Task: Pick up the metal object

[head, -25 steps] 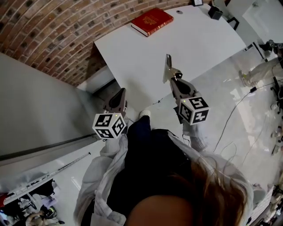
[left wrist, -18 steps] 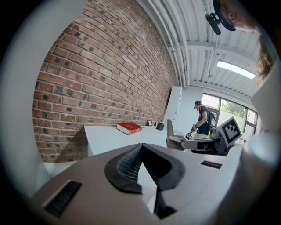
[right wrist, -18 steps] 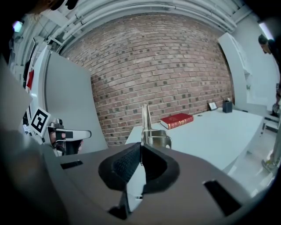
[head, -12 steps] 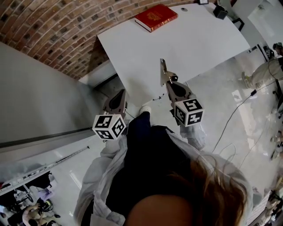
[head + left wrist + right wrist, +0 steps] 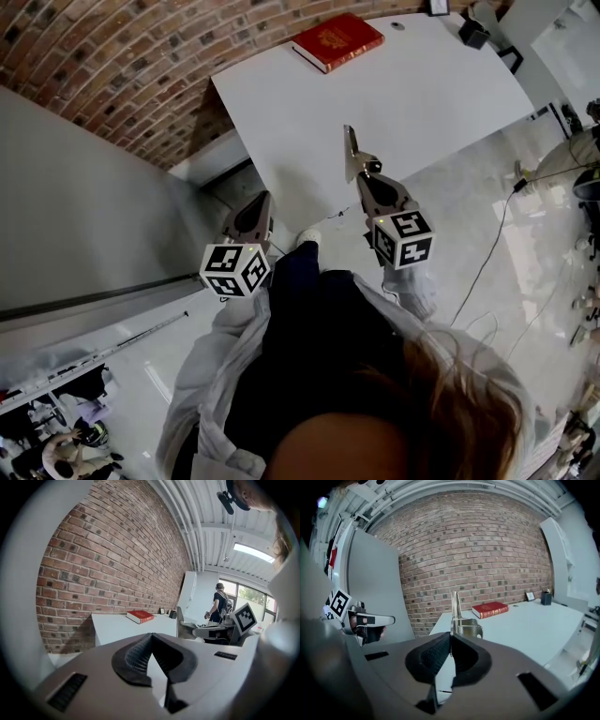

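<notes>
Metal object (image 5: 352,150): thin flat blade with a small bracket at its base, clamped in the right tongs and seen over the near part of the surface.
Brick wall (image 5: 112,56): runs behind the surface.
Surface (image 5: 422,84): white, mostly bare.
Right tongs (image 5: 364,173): closed on the metal object's lower end; the blade stands up from the pads.
Left tongs (image 5: 262,199): tips pressed together with nothing between them, off the surface's near corner.
Red book (image 5: 337,40): lies flat at the far edge by the wall, well apart from both tongs.
</notes>
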